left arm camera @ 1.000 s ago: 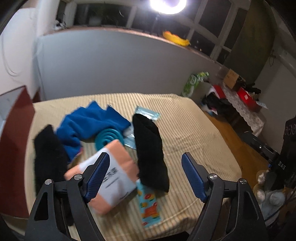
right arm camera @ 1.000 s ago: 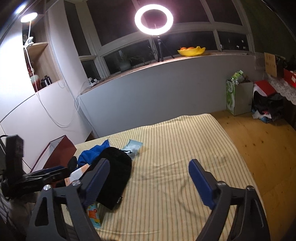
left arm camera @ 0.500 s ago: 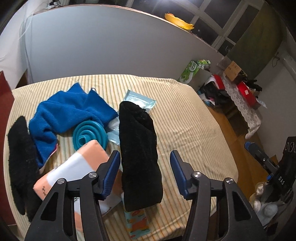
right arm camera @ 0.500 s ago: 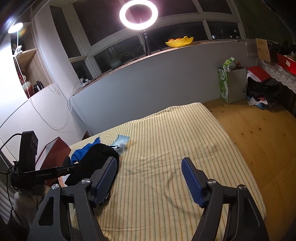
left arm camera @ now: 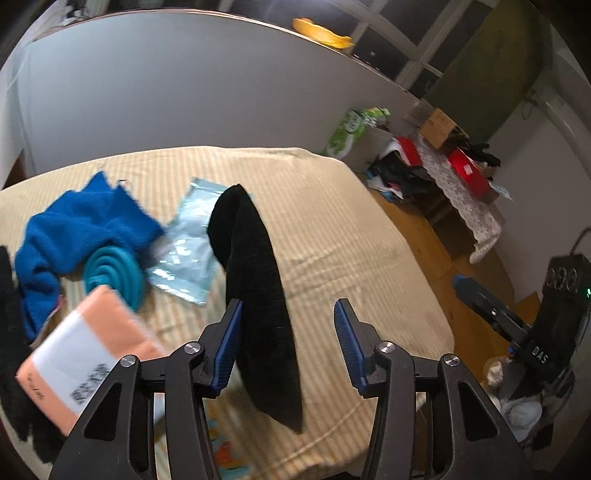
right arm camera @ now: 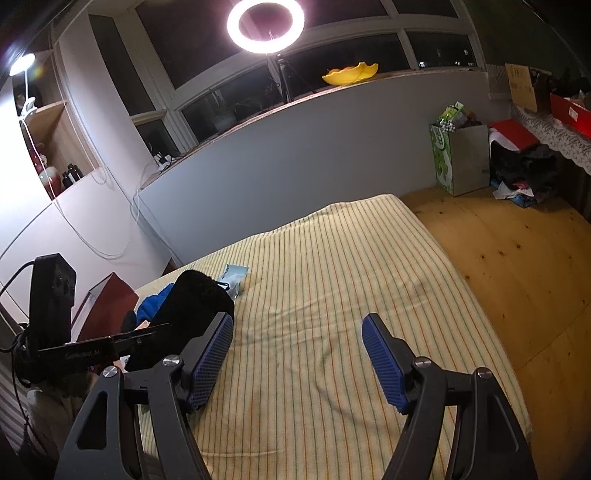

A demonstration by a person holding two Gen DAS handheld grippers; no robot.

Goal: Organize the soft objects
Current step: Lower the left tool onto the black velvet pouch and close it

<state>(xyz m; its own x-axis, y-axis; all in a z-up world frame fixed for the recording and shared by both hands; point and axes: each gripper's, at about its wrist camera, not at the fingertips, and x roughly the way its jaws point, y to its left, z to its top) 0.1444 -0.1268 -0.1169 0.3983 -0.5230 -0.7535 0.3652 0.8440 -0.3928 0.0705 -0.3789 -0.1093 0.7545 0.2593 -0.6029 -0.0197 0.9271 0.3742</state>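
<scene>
A long black cloth [left arm camera: 258, 295] lies on the striped bed [left arm camera: 351, 258], and its near part sits between the jaws of my left gripper [left arm camera: 288, 343]. Those jaws are closing. The cloth lies close against the left pad [left arm camera: 227, 350], while the right one stands well apart from it. A blue towel [left arm camera: 85, 225], a teal ribbed funnel [left arm camera: 114, 273], a pale blue packet [left arm camera: 188, 251] and a peach pack [left arm camera: 77, 365] lie to the left. My right gripper [right arm camera: 297, 354] hangs open over bare sheet, with the black cloth [right arm camera: 192, 306] at its left.
Another black fuzzy piece [left arm camera: 7, 332] lies at the bed's left edge. A wooden floor [right arm camera: 517, 258] borders the bed on the right, with a green-and-white box [right arm camera: 458, 166] and a clothes pile by the wall. A ring light [right arm camera: 266, 26] stands behind.
My left gripper has moved forward over the black cloth and its jaws have narrowed around it. The right gripper has sunk slightly toward the sheet, jaws a little narrower.
</scene>
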